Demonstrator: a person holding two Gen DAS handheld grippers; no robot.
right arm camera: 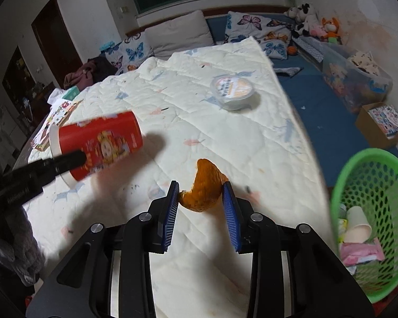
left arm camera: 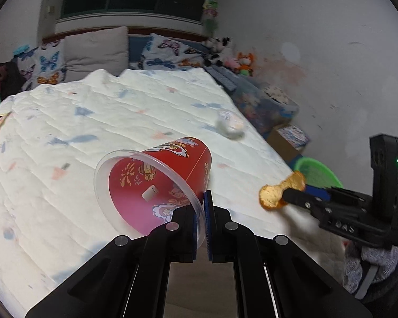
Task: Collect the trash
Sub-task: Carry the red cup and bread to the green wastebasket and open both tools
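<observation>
Two pieces of trash are held at once, one in each gripper. At the bottom centre of the left wrist view, the left gripper (left arm camera: 202, 206) is seen with its jaws nearly together, pinched on the clear rim of a red cup (left arm camera: 156, 182), which hangs tilted with its mouth toward the camera, above the quilt (left arm camera: 119, 111). At the lower centre of the right wrist view, the right gripper (right arm camera: 200, 206) is clamped on a curled orange peel (right arm camera: 203, 188), gripped at its lower edges between the blue pads (right arm camera: 230, 212); the peel is raised clear of the quilt.

At the right edge of that view, a green basket (right arm camera: 358, 164) is seen beside the bed, already holding a paper cup and wrappers. The step in hand is judged to be the carry to that basket. It is best done with both grips kept firm, since the cup is caught only by its thin rim and could swing or slip; each item should be brought well over the basket's opening before it is let go.

Farther up the quilt, at the upper centre, a small lidded tub (right arm camera: 233, 92) is left lying, and it is judged to be next for collection.
</observation>
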